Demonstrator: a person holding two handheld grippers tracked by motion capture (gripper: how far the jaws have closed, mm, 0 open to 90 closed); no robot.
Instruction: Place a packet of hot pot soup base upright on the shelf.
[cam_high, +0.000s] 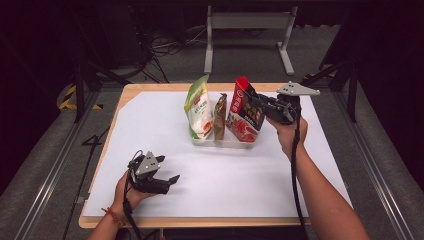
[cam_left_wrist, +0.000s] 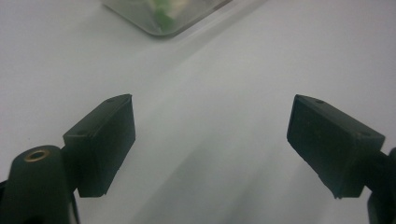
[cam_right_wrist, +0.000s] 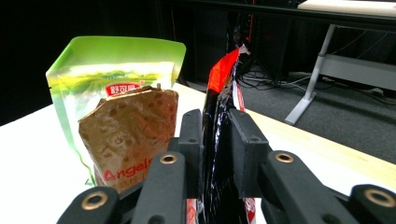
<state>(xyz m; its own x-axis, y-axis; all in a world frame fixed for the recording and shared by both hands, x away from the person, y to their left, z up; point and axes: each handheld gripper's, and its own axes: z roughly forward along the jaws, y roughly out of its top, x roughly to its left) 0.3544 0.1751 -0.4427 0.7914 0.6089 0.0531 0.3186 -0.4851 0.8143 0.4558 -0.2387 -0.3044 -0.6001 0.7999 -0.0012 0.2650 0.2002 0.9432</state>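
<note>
White table (cam_high: 150, 130) carries three pouches; right claw (cam_right_wrist: 215, 140) straddles the red one (cam_high: 245, 116), left claw (cam_left_wrist: 210, 140) spread.

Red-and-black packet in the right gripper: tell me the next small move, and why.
Probably widen the jaws and back the right gripper off. The red-and-black packet stands in the clear tray beside the brown packet, and the jaws look parted around it, so it seems placed.
</note>
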